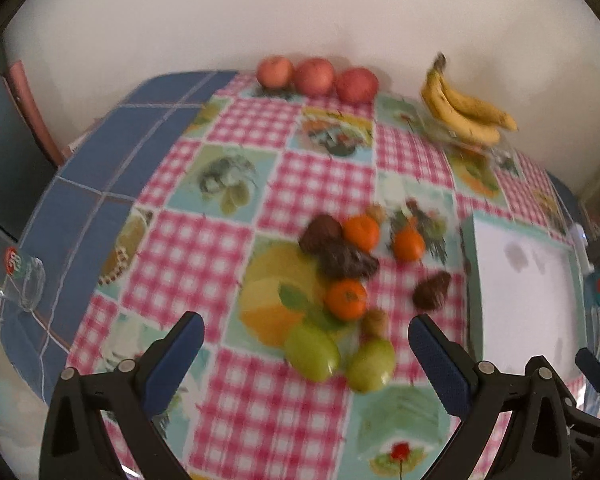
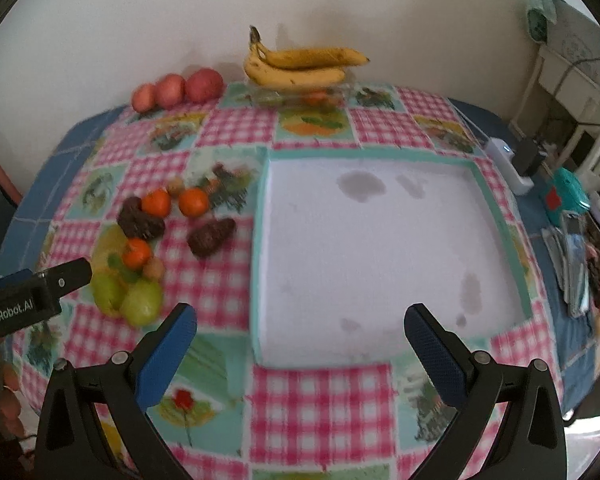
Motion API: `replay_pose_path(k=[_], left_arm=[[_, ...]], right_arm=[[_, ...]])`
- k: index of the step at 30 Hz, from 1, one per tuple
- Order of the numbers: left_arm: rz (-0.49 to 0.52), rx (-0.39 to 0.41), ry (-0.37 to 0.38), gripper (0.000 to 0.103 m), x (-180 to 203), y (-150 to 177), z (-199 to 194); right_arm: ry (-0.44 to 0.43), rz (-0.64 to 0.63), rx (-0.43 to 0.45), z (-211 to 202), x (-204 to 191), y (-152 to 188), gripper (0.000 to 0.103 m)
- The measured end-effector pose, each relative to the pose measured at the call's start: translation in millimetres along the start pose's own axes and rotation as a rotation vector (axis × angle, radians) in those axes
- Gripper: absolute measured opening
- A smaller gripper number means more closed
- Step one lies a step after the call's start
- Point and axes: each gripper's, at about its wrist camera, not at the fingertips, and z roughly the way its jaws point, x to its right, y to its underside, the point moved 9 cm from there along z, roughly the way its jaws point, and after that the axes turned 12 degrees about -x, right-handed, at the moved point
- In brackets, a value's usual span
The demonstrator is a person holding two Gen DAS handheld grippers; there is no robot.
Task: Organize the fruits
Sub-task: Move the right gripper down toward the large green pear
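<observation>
Left gripper (image 1: 306,344) wide open, empty, green fruits (image 1: 338,354) between its fingers. Right gripper (image 2: 300,334) wide open, empty, white tray (image 2: 380,240) straight ahead.

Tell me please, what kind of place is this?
Probably a room in a home, perhaps a dining corner. A table with a checked, fruit-printed cloth stands against a plain wall, with bananas and apples on it. A white shelf unit with cables stands at the right.

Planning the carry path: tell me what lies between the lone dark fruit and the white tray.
Nothing: only bare checked tablecloth separates the lone dark fruit from the white tray, shown best in the right wrist view.
</observation>
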Motion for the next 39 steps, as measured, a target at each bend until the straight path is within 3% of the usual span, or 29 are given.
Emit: replay_pose_path(k=[5, 8, 11, 15, 22, 27, 30, 34, 39], left_arm=[[-0.065, 0.083, 0.062, 0.103, -8.3, -22.3, -9.2], [-0.071, 0.110, 0.045, 0.103, -14.9, -34.1, -13.5], [-0.064, 0.093, 0.064, 0.103, -18.3, -42.9, -10.2], [-0.136, 0.062, 0.027, 0.103, -35.8, -47.4, -1.6], [-0.226, 0.074, -0.006, 0.101, -65.3, -53.3, -2.5], [-0.227, -0.027, 0.030, 0.082, -64.0, -42.8, 17.9], [-0.251, -0.112, 0.059, 0.072, -64.3, -30.7, 38.2], [-0.286, -0.181, 0.075, 0.068, -66.3, -18.7, 58.2], [-0.320, -0.234, 0.077, 0.066, -70.5, -7.2, 74.2]], right_arm=[[-0.044, 0.014, 0.007, 6.7, -13.2, -23.2, 0.103], [-0.076, 0.001, -0.011, 14.1, -25.7, -31.7, 0.103], [-0.095, -0.022, -0.035, 22.9, -37.7, -35.6, 0.103], [-0.124, -0.049, -0.063, 34.2, -52.8, -41.6, 0.103], [-0.156, -0.071, -0.056, 36.8, -70.7, -54.1, 0.103], [-0.186, -0.115, -0.050, 37.7, -87.3, -58.2, 0.101], [-0.193, -0.139, -0.070, 41.8, -96.2, -54.8, 0.084], [-0.212, -0.155, -0.129, 54.2, -103.9, -43.6, 0.071], [-0.245, -0.167, -0.198, 68.3, -114.8, -28.1, 0.070]])
